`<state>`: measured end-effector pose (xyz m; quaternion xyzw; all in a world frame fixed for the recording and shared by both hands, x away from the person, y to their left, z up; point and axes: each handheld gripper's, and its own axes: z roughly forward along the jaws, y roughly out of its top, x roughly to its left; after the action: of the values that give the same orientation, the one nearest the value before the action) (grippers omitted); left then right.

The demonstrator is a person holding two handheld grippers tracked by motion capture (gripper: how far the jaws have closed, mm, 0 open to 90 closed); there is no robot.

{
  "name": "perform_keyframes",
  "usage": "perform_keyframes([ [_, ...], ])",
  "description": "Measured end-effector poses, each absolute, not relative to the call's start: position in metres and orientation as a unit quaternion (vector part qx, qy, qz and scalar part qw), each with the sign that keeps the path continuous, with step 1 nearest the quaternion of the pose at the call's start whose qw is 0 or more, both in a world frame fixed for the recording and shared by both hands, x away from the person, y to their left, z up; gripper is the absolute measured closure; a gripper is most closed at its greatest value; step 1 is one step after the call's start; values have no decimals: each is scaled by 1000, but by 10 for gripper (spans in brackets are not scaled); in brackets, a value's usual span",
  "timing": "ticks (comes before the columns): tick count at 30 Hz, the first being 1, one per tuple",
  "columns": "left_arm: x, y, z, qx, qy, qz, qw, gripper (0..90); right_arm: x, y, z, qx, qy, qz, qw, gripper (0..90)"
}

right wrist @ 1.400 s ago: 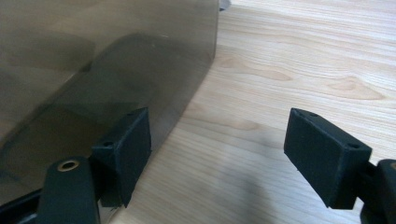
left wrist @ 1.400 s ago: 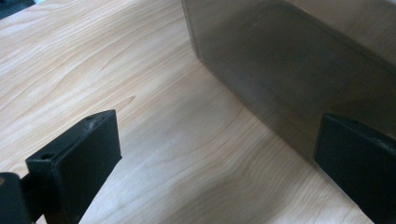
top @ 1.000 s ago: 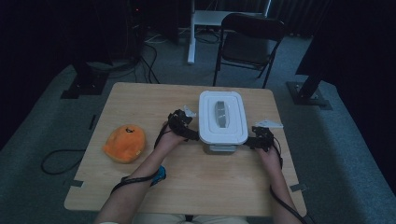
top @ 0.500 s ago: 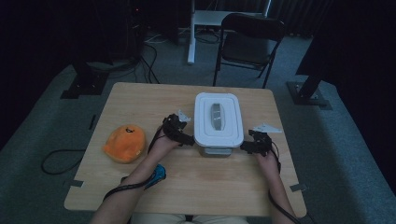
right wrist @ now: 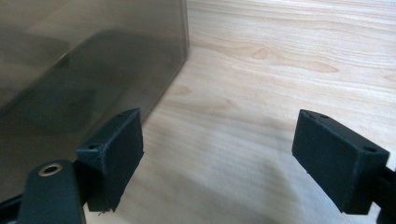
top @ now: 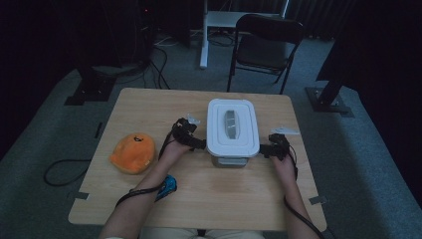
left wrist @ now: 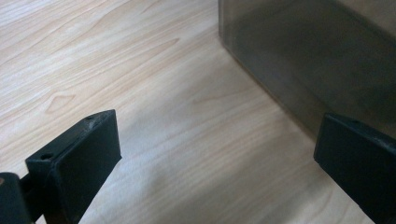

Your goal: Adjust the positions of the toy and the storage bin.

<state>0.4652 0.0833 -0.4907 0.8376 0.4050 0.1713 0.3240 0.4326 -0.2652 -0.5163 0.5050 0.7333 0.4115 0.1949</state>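
Desk [top: 149,104] and lidded container [top: 233,130] between my two tongs.

I am looking at the pale wooden desk carrying a white-lidded, smoky-walled container near its middle, with an orange plush toy [top: 132,153] lying well apart toward the left edge. My left tongs [top: 195,143] are sitting just beside the container's left wall, jaws standing wide apart with nothing between them; my right tongs [top: 265,149] are flanking the right wall, jaws having just been opening, likewise gripping nothing.
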Motion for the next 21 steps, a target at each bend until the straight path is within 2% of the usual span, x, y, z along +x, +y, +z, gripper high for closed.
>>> perform_keyframes([
  [9, 473, 77, -486, 840, 401, 174, 322, 12, 447, -255, -511, 499, 738, 409, 197, 170],
  [21, 463, 76, -482, 839, 398, 180, 324, 13, 436, -256, -504, 480, 742, 425, 195, 219],
])
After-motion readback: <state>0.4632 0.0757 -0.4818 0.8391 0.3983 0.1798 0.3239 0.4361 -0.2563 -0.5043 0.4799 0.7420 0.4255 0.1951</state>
